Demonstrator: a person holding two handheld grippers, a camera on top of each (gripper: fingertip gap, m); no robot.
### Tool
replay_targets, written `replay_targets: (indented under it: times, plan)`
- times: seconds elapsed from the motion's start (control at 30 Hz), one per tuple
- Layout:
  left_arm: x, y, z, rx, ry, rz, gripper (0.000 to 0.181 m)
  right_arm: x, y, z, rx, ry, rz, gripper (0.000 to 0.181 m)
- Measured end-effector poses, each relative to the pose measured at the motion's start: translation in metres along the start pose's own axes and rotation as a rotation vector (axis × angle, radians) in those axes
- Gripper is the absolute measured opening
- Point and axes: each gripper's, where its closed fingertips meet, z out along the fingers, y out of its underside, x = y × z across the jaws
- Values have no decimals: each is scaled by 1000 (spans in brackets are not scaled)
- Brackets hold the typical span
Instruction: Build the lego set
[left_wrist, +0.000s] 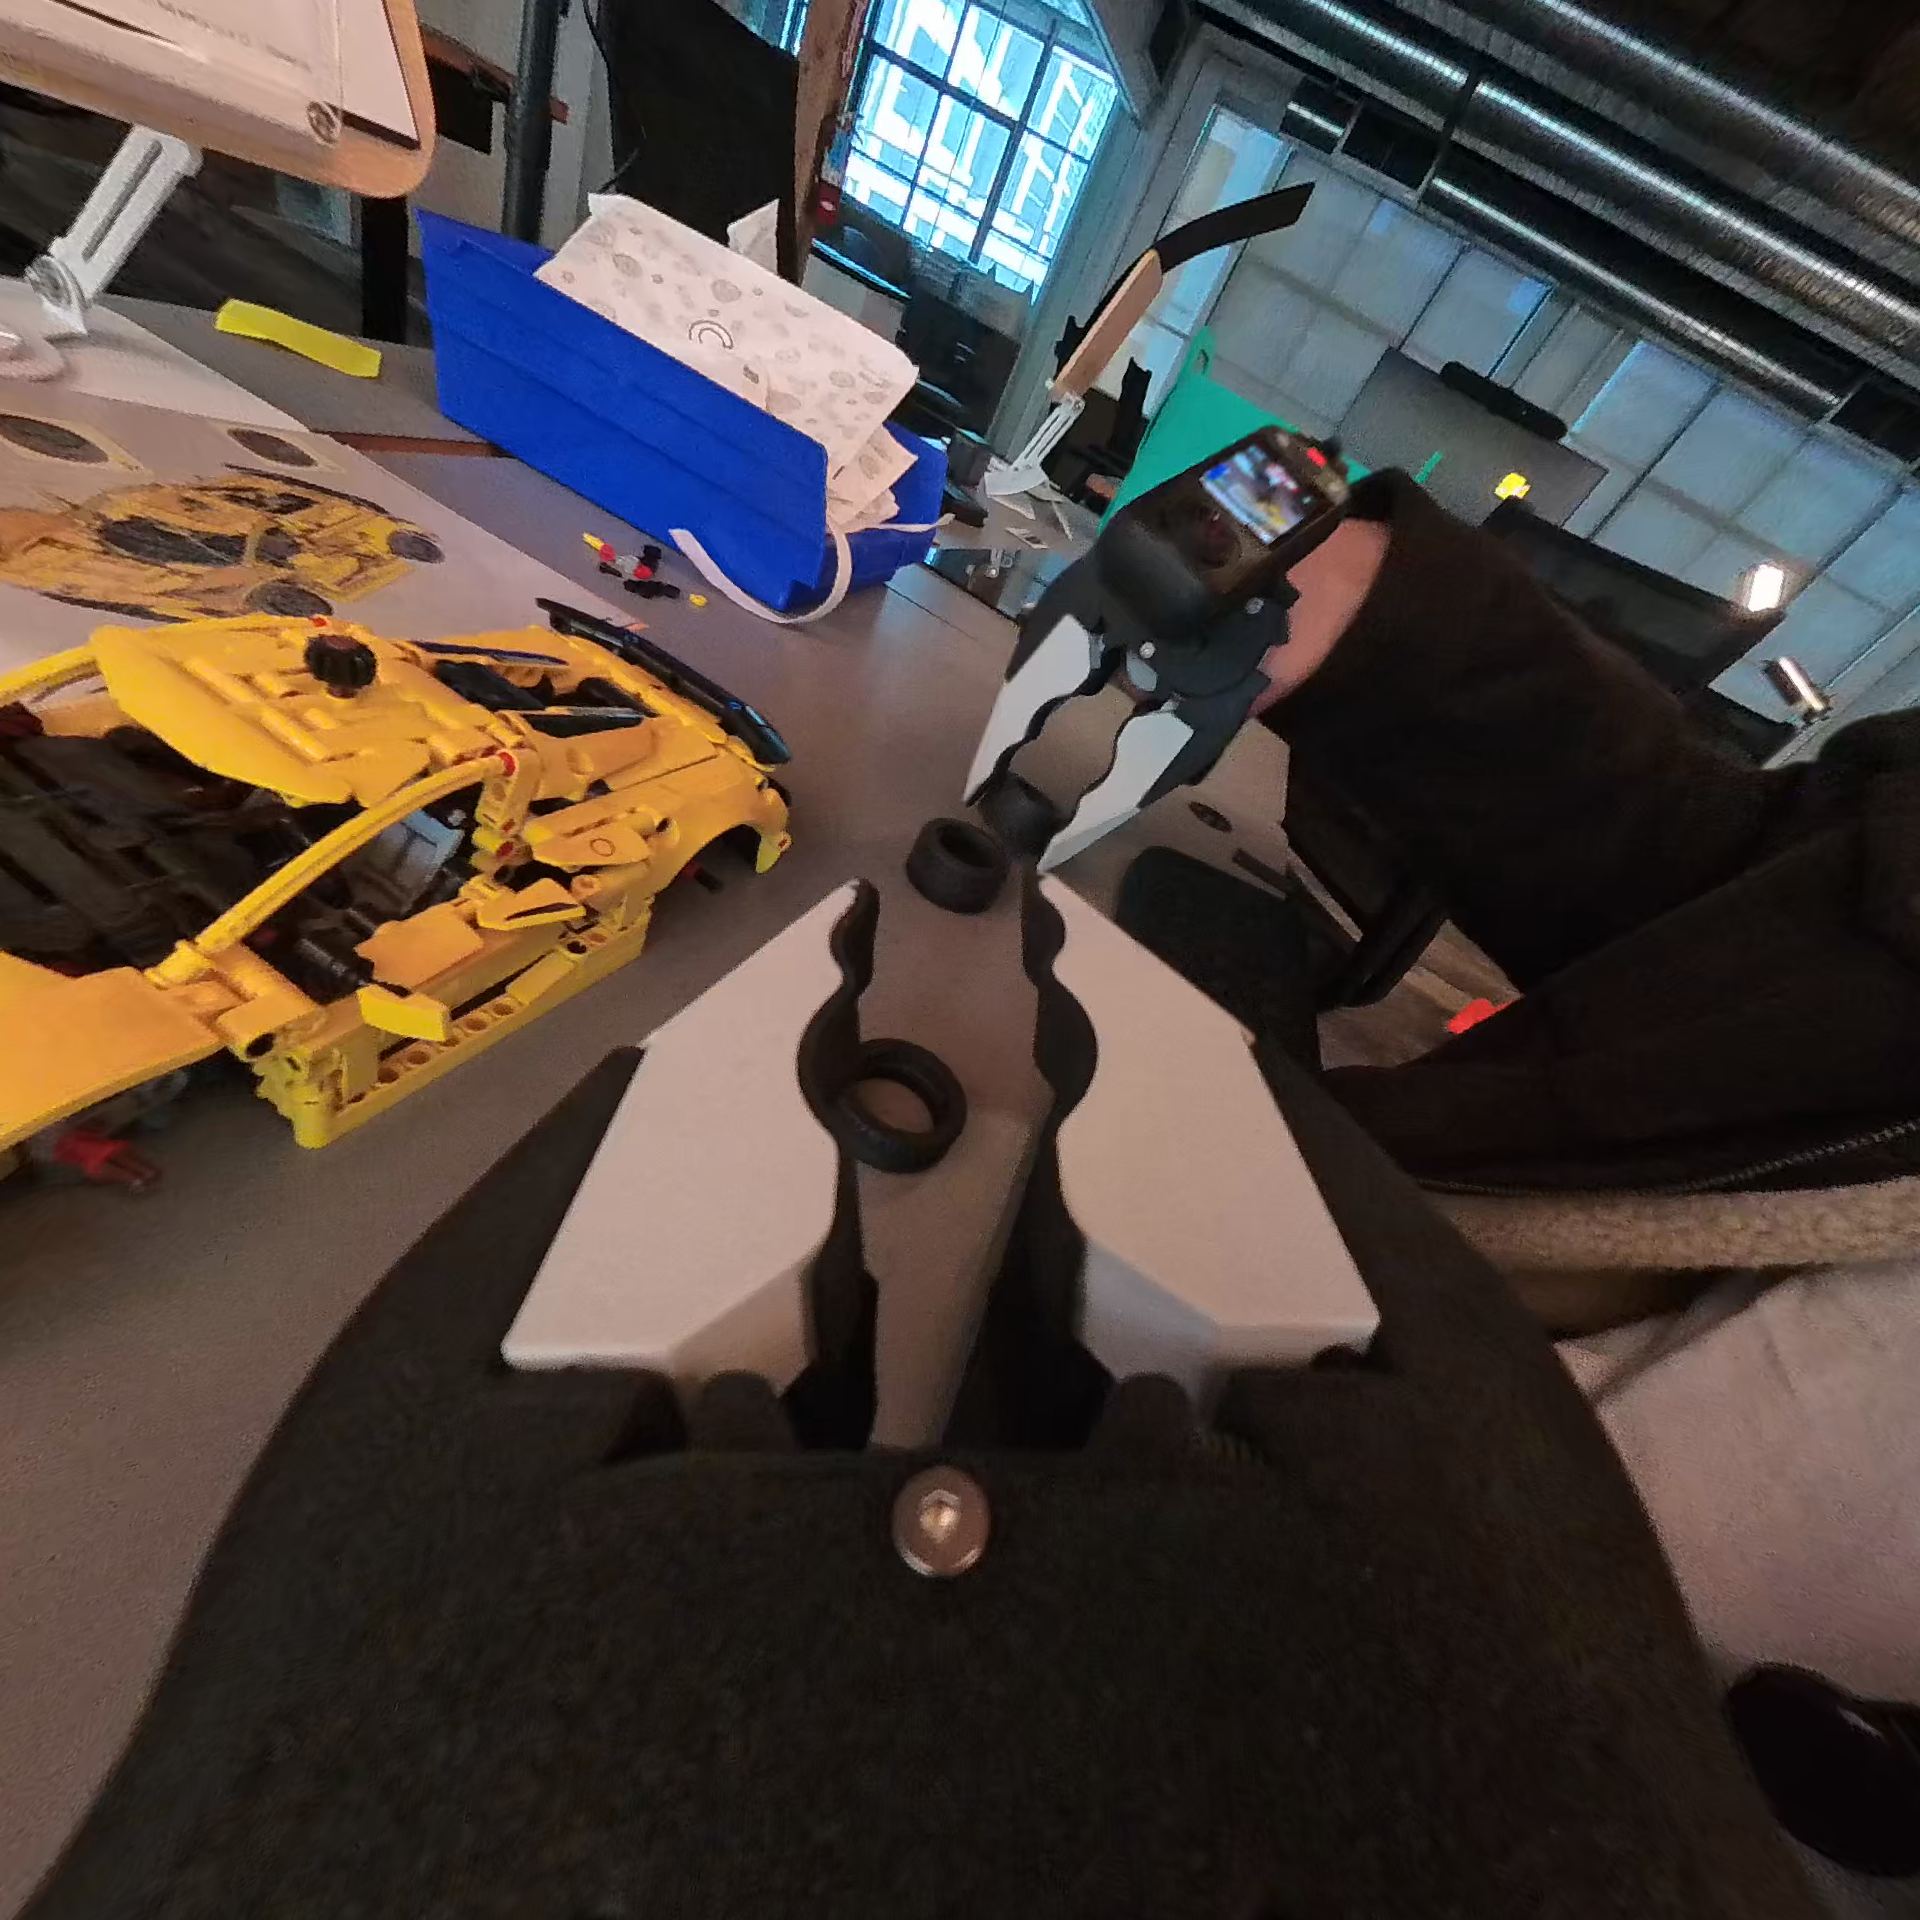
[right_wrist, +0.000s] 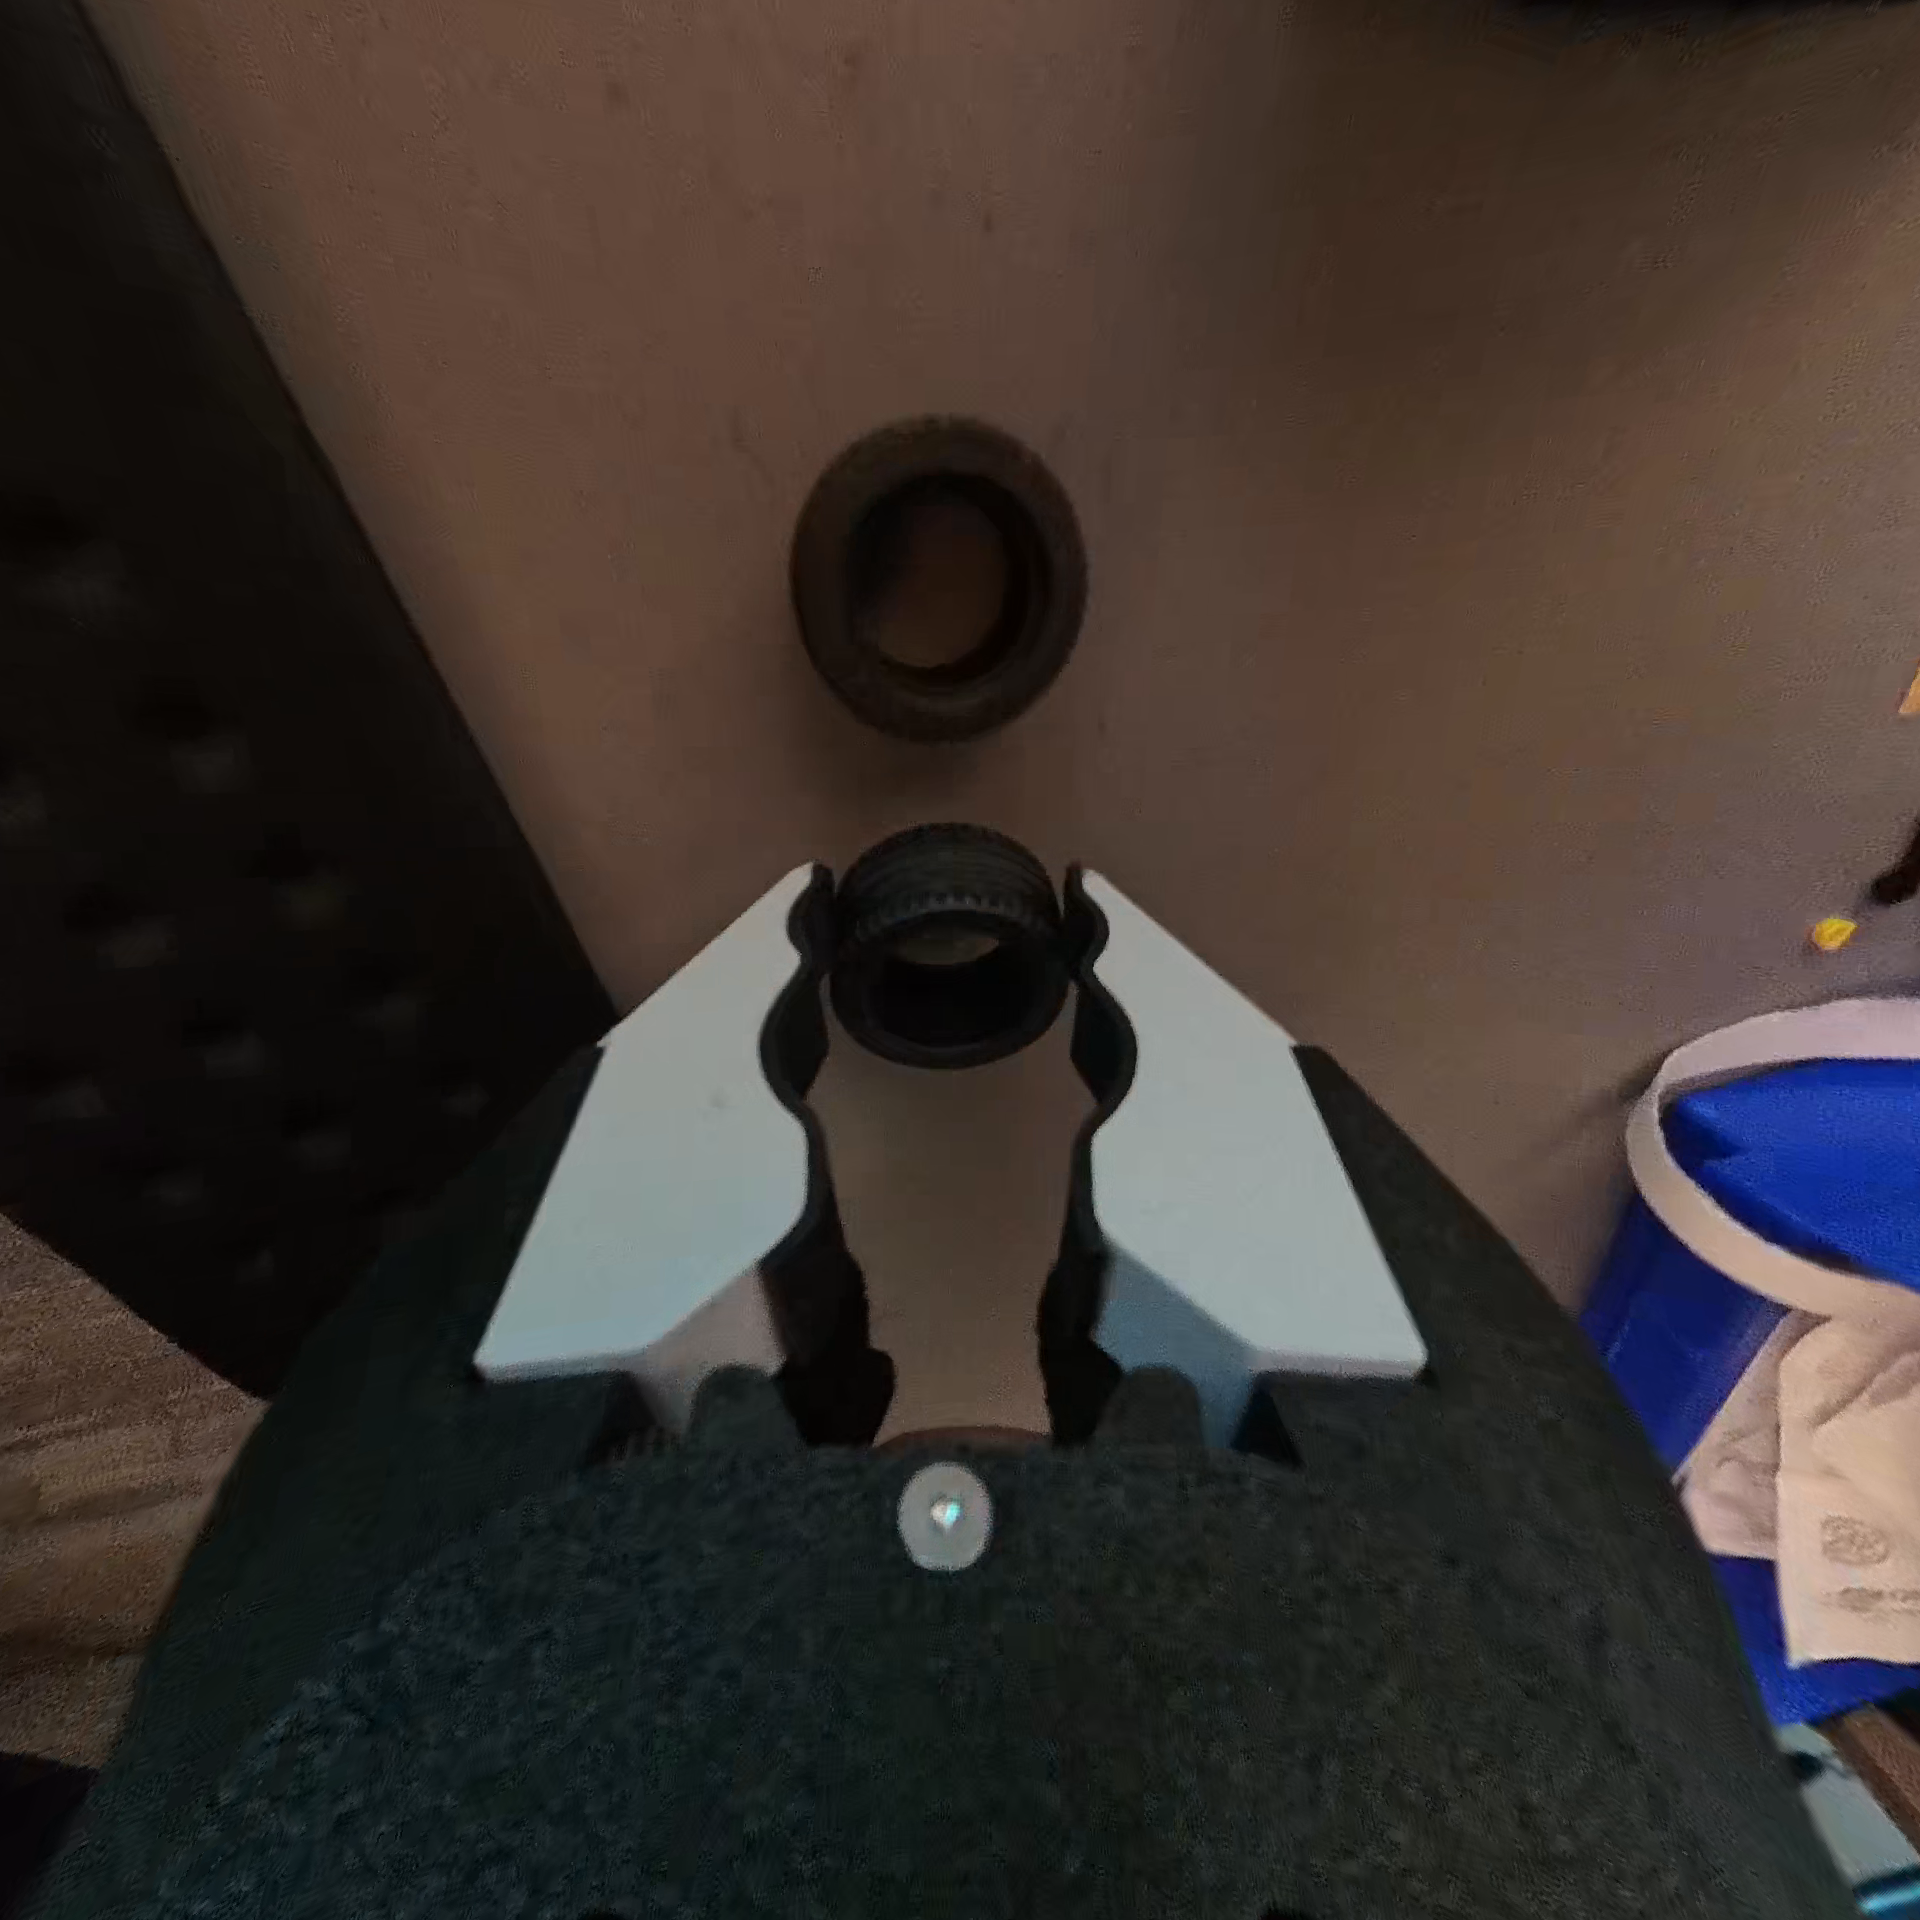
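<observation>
Three black rubber tyres are in play on the grey table (left_wrist: 260, 1351): the right gripper (right_wrist: 948, 883) pinches one tyre (right_wrist: 951, 956) at its fingertips, a second tyre (right_wrist: 938, 577) lies just ahead, and a third tyre (left_wrist: 896, 1103) rests between the left gripper's (left_wrist: 945, 894) narrowly parted, empty fingers. The yellow Lego car (left_wrist: 364, 831) waits toward the table's left edge. Soft rubber gripped so near the tips could squirt free.

White jaws, black wavy pads (right_wrist: 1091, 1039)
</observation>
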Motion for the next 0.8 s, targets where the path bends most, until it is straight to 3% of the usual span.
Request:
replay_targets:
  times: [0.23,0.3,0.37,0.47,0.53,0.67,0.73,0.8]
  plan:
    - [1,11,0,-104,22,-7,32,3,-6,8,-9,-138,64,47]
    - [-9,8,-9,-149,-58,41,36,4,-8,5,26,-145,103,59]
    - [-31,-7,-31,-149,-177,75,39,11,-10,-9,109,-115,174,59]
    - [-82,-20,-82,-168,-377,22,39,23,-22,-42,316,9,287,55]
    - [-126,-17,-122,-215,-515,-42,38,21,-50,-66,562,63,350,53]
    - [-212,-14,-182,-309,-737,-88,42,-17,-127,-111,1179,-92,499,52]
    - [-253,-8,-200,-424,-842,-132,47,-37,-149,-114,1294,-278,532,57]
    - [-289,-16,-210,-464,-933,-114,50,-36,-157,-104,1284,-224,497,60]
